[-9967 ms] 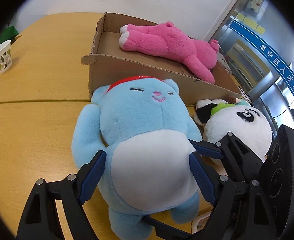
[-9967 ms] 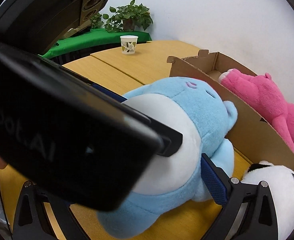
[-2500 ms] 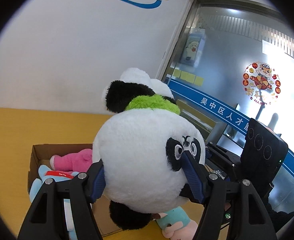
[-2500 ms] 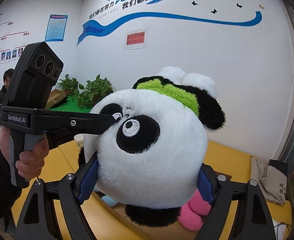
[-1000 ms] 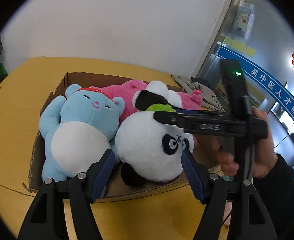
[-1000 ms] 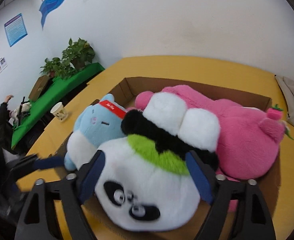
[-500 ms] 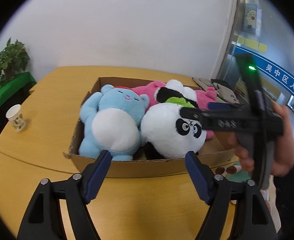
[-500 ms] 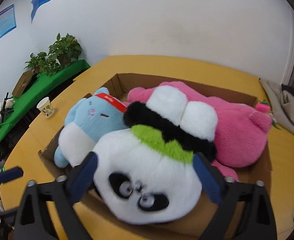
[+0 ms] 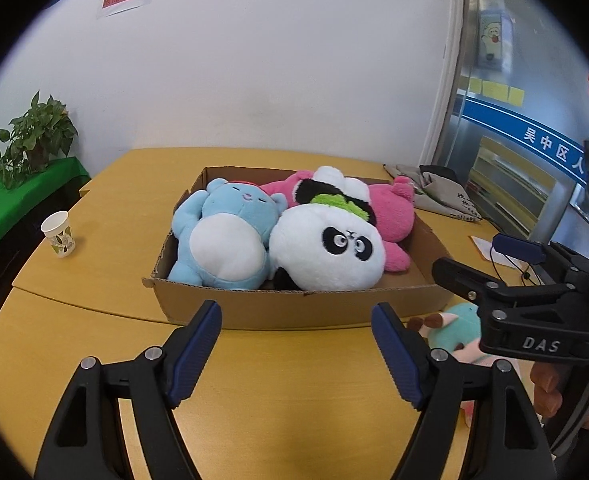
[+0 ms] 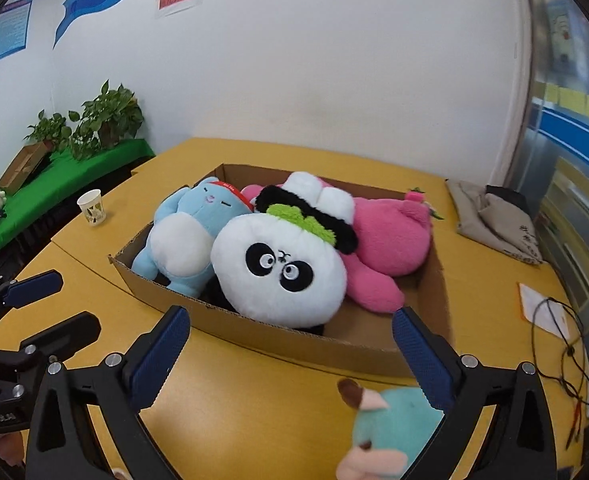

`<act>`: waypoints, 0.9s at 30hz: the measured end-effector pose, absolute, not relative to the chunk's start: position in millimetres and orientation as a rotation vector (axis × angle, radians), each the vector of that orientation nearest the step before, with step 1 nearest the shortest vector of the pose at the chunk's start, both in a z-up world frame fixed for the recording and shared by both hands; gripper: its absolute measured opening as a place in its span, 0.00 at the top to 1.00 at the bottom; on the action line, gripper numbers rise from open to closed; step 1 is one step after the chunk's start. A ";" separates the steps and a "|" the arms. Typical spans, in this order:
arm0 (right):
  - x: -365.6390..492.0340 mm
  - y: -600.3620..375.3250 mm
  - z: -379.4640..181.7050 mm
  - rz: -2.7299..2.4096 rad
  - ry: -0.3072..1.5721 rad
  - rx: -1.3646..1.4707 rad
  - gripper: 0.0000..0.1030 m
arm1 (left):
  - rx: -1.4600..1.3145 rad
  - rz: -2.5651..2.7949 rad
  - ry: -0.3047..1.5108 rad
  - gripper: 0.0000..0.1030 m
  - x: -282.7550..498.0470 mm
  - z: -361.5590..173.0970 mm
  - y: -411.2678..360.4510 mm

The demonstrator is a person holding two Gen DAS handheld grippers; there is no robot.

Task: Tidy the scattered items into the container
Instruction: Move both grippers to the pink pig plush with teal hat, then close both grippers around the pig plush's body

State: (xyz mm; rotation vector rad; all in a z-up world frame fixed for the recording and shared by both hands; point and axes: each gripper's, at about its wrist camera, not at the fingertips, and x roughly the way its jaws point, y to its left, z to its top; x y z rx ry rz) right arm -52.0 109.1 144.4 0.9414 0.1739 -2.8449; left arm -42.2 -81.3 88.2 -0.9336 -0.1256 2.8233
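Three plush in the box [image 9: 294, 312]; teal toy [image 10: 390, 424] left on the tabletop's near edge.
Left gripper [image 9: 294, 354] and right gripper [image 10: 290, 356] both gape empty; a careless grab could nudge the toy off the edge.

A white paper cup [image 9: 59, 234] with a leaf print stood upright on the yellow wooden table [image 9: 94, 344], well apart from everything else. Potted green plants [image 10: 108, 122] sat on a green-covered bench [image 10: 34, 196] by the white wall. A grey cloth bag [image 10: 494, 220] lay crumpled near the table's far edge, beside black cables [image 10: 566, 340].
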 end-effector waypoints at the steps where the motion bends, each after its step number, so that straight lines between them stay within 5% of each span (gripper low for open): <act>1: -47.5 107.3 145.4 -2.851 0.171 0.935 0.00 | -0.931 2.818 -0.120 0.25 -39.1 89.1 -78.4; 27: 0.0 145.9 137.6 -2.870 0.061 0.958 0.00 | -0.951 2.782 -0.060 0.25 -27.7 87.9 -44.2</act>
